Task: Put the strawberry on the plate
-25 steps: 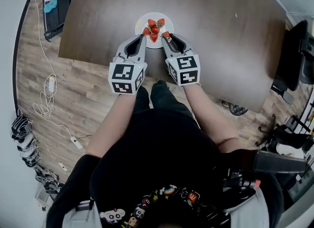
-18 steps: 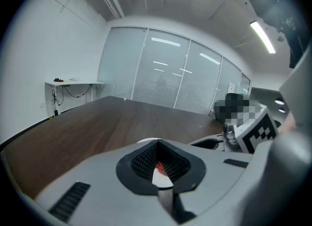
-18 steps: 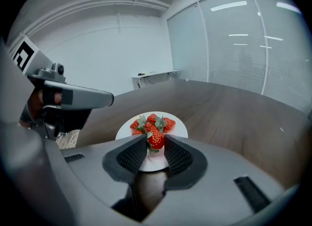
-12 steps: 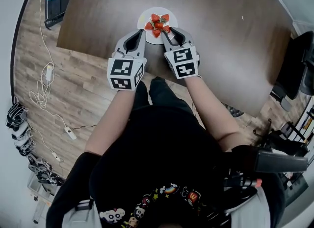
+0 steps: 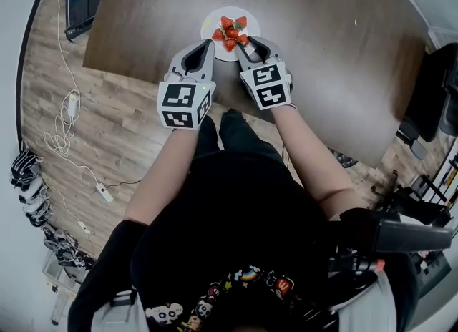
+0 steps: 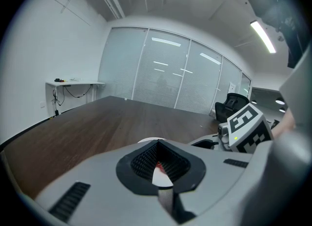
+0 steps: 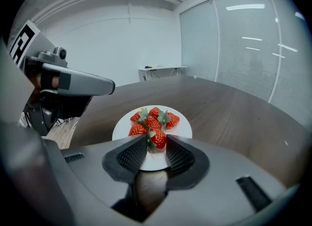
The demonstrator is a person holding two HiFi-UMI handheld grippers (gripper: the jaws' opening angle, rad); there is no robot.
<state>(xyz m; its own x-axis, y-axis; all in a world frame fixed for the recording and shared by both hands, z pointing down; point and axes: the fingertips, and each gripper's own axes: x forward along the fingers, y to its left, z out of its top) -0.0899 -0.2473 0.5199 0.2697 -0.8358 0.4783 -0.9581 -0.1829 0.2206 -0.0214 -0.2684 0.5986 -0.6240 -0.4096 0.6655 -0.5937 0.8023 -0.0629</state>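
Note:
A white plate (image 5: 212, 23) (image 7: 183, 128) sits near the front edge of the dark wooden table (image 5: 322, 59). Several red strawberries (image 5: 230, 31) (image 7: 152, 119) are piled on it. My right gripper (image 5: 242, 41) (image 7: 157, 141) is shut on one more strawberry (image 7: 158, 140) and holds it over the near part of the plate, against the pile. My left gripper (image 5: 210, 43) (image 6: 156, 143) is shut with nothing in it, just left of the plate. In the left gripper view only a sliver of the plate (image 6: 146, 141) shows past the jaws.
The table's near edge (image 5: 143, 79) runs under both grippers, with wood floor below it. Cables and a power strip (image 5: 68, 134) lie on the floor at left. An office chair (image 6: 233, 104) stands at the table's far side. A small desk (image 6: 73, 83) is against the wall.
Both grippers have moved forward toward the plate. The right one carried its strawberry from the plate's near rim to over the plate, beside the pile.

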